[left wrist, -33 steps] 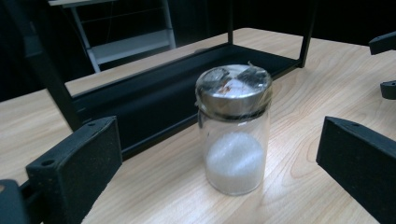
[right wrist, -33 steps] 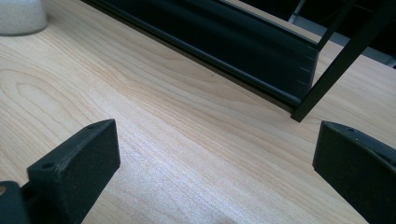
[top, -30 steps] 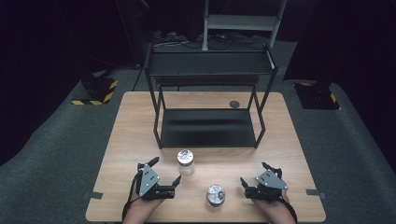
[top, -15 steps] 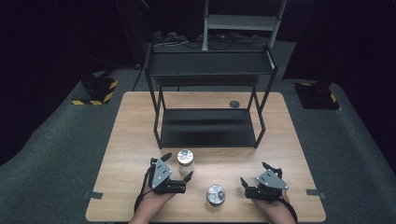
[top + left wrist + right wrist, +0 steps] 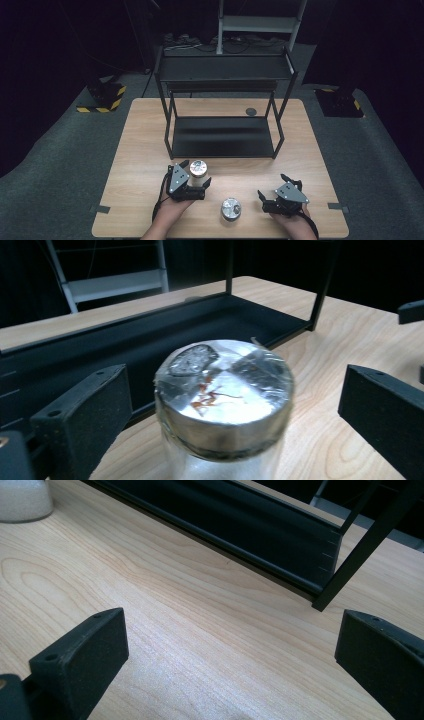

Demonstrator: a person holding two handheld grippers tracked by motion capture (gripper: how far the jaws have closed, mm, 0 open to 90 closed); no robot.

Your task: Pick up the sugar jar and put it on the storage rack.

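Two glass jars with silver foil lids stand on the wooden table [image 5: 145,150]. The nearer-to-rack jar [image 5: 198,168] [image 5: 223,385] sits between the jaws of my left gripper [image 5: 195,173] [image 5: 235,395], which is open, with a gap showing on both sides of the lid. The second jar [image 5: 231,209] stands by the front edge, between the two hands. My right gripper [image 5: 272,186] [image 5: 230,640] rests open to the right of it, holding nothing, facing bare wood. A jar with white contents [image 5: 22,500] shows at that view's top left.
A black two-shelf metal rack [image 5: 223,137] stands at the table's middle, its lower shelf just beyond the jars. A small dark disc [image 5: 251,111] lies behind the rack's right legs. Past the table are a white stepladder [image 5: 260,22] and dark floor.
My left gripper has moved forward and to the right, so its open jaws now stand around the jar by the rack. The right gripper and the front jar have not moved.
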